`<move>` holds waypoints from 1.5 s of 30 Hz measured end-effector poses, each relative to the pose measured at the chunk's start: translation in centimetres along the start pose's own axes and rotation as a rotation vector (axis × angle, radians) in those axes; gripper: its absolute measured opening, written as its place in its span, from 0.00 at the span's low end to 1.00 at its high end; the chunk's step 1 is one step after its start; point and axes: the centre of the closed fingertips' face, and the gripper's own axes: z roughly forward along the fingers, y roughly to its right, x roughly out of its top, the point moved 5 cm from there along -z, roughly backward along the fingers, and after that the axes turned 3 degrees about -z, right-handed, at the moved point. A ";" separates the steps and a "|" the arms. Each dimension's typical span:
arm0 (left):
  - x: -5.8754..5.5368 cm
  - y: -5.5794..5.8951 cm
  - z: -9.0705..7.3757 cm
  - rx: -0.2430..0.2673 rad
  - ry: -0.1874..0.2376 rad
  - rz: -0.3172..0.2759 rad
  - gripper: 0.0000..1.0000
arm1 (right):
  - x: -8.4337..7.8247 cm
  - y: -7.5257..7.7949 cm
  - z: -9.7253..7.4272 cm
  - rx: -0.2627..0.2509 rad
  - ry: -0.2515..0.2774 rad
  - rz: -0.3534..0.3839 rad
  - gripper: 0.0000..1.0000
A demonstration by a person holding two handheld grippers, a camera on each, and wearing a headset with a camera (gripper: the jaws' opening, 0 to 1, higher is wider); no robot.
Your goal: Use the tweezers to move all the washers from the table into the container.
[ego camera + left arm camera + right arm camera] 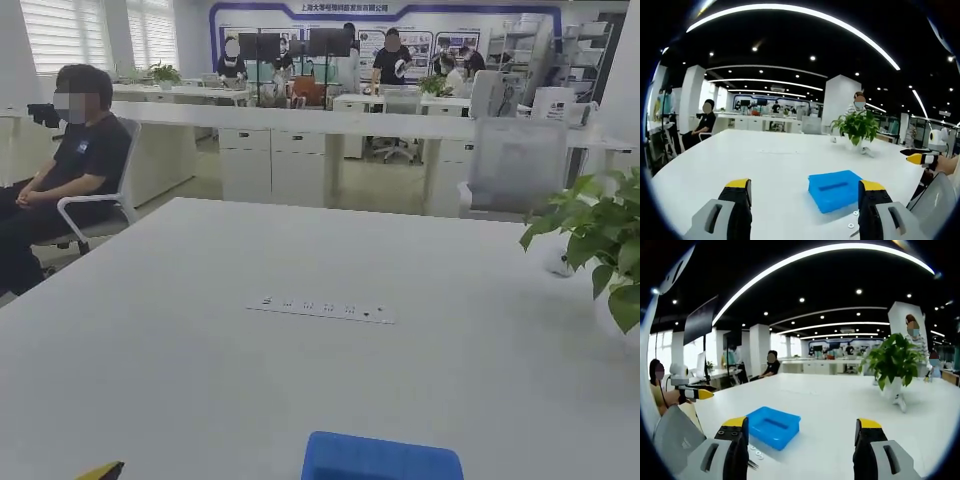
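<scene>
While both grippers hang above the near edge of the white table (200, 380), neither one holds anything. In the left gripper view, the left gripper (805, 186) has its yellow-tipped jaws spread wide and empty, with the blue container (832, 189) lying on the table just beyond them. A few small washers (855, 213) lie on the tabletop beside the container's near corner, close to the jaw on that view's right. The right gripper (919, 158) shows at the far right edge of this view, raised off the table.

In the right gripper view, the right gripper (802, 423) also has its jaws set far apart with nothing between them. The container (774, 426) sits ahead, toward that view's left, and the washers (759, 454) lie loose on the table just in front of it. A thin dark tip (752, 465) pokes out beside the jaw there; I cannot tell whether it is the tweezers. The left gripper (695, 393) shows at the left edge.

In the head view, the container (382, 460) sits at the bottom edge and a gripper's yellow tip (100, 470) shows at the lower left. A flush socket strip (320, 308) lies mid-table, a potted plant (600, 240) stands at the right, and a seated person (70, 170) is at the left.
</scene>
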 end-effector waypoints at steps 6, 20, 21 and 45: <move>-0.1 -0.1 0.0 0.000 -0.004 -0.003 0.89 | -0.2 0.1 0.0 0.002 -0.007 -0.005 0.86; -0.1 -0.2 -0.1 0.005 -0.006 0.001 0.88 | -0.4 0.0 0.2 0.008 -0.022 -0.016 0.86; -0.1 -0.2 -0.1 0.005 -0.006 0.001 0.88 | -0.4 0.0 0.2 0.009 -0.024 -0.016 0.86; -0.6 0.3 0.1 -0.046 -0.077 -0.001 0.86 | -0.6 0.1 0.3 0.002 -0.146 0.016 0.84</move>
